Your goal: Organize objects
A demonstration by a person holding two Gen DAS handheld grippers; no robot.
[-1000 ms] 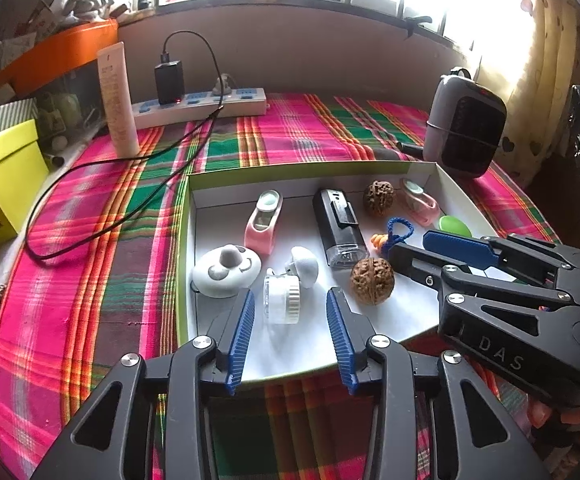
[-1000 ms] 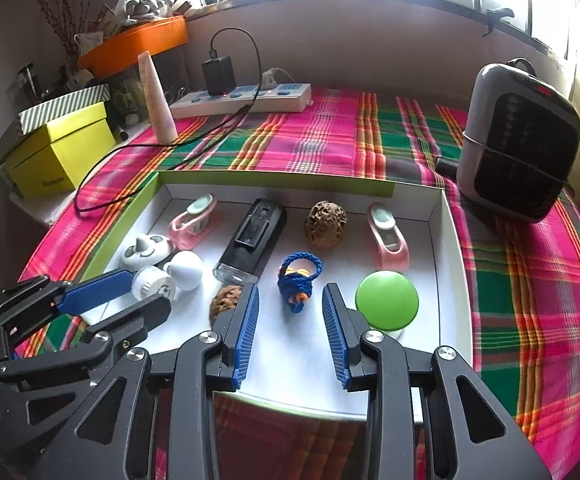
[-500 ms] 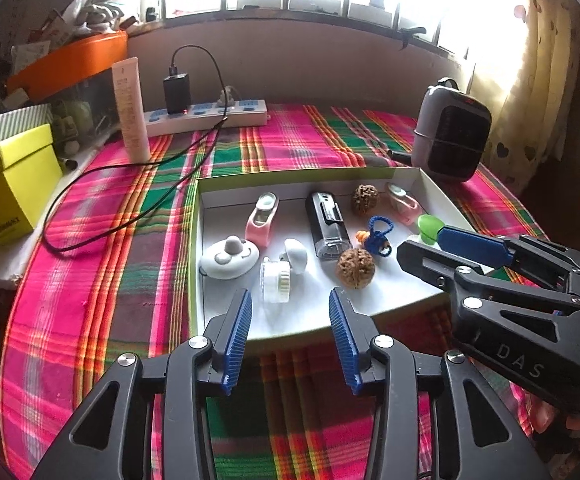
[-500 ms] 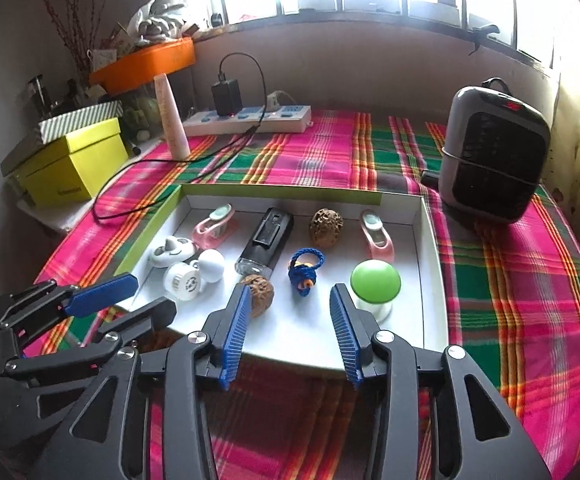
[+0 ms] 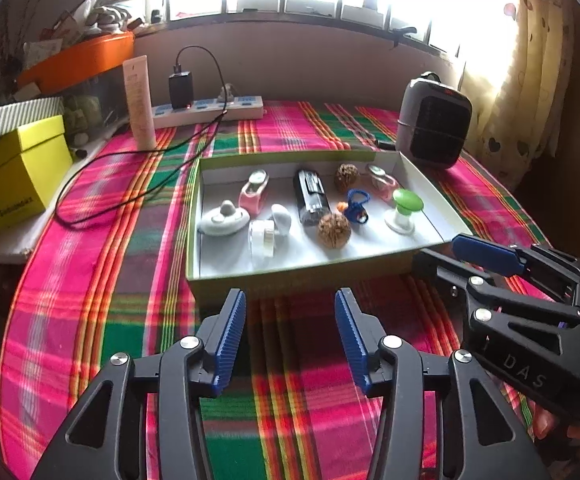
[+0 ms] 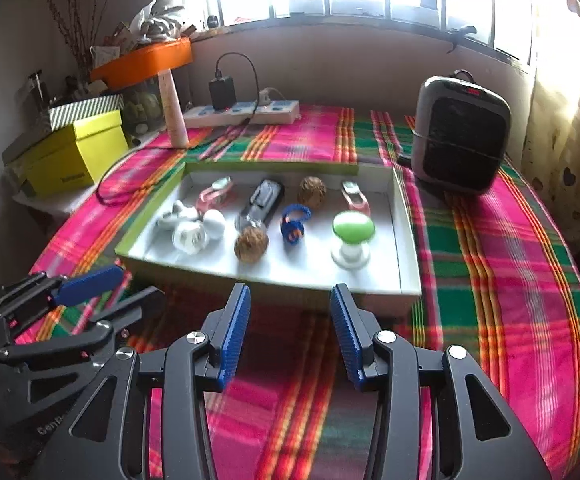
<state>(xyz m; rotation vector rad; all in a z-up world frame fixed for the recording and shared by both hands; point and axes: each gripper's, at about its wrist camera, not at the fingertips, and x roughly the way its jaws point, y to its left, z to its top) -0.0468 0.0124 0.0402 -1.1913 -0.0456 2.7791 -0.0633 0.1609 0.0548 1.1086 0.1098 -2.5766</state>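
Observation:
A shallow box [image 5: 194, 216] [image 6: 407, 232] with a green rim and white floor lies on the plaid cloth. It holds several small items: a green mushroom-shaped piece [image 5: 407, 200] [image 6: 353, 227], two walnuts [image 5: 333, 230] [image 6: 312, 191], a black device [image 5: 309, 196], a blue cord loop [image 6: 294, 222], two pink pieces and some white ones. My left gripper [image 5: 289, 296] [image 6: 138, 282] hovers over the cloth just short of the box's near wall. Its jaws are opening with nothing between them. Beside it, my right gripper [image 6: 290, 290] [image 5: 441, 250] is also opening and empty.
A grey heater [image 5: 433, 120] stands past the box's far right corner. At the back lie a power strip [image 5: 210, 110] with a black charger and trailing cable, and an upright tube [image 5: 140, 104]. A yellow box [image 5: 14, 176] sits at the left edge.
Both grippers have drawn back from over the box to the cloth in front of it. Their jaws have spread wider. The items in the box have not moved.

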